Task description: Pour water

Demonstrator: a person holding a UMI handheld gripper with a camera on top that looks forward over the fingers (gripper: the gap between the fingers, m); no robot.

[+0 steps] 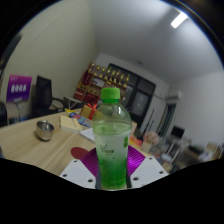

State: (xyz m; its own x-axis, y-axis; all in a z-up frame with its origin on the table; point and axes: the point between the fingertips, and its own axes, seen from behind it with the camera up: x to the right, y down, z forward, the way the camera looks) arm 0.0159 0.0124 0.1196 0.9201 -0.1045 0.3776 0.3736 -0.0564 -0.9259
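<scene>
A clear plastic bottle [111, 140] with a green cap and a green label holds green-tinted liquid in its lower part. It stands upright between my gripper's [112, 165] two fingers, lifted above the table. Both purple pads [87, 160] press against its sides, so the gripper is shut on it. A small metal bowl [44, 129] rests on the wooden table [40, 150], off to the left and beyond the fingers.
The view is tilted. A monitor with a purple screen [19, 88] and a black chair [40, 96] stand at the table's far left. Shelves with goods [100, 78] line the back wall. Small items [75, 118] lie on the table behind the bottle.
</scene>
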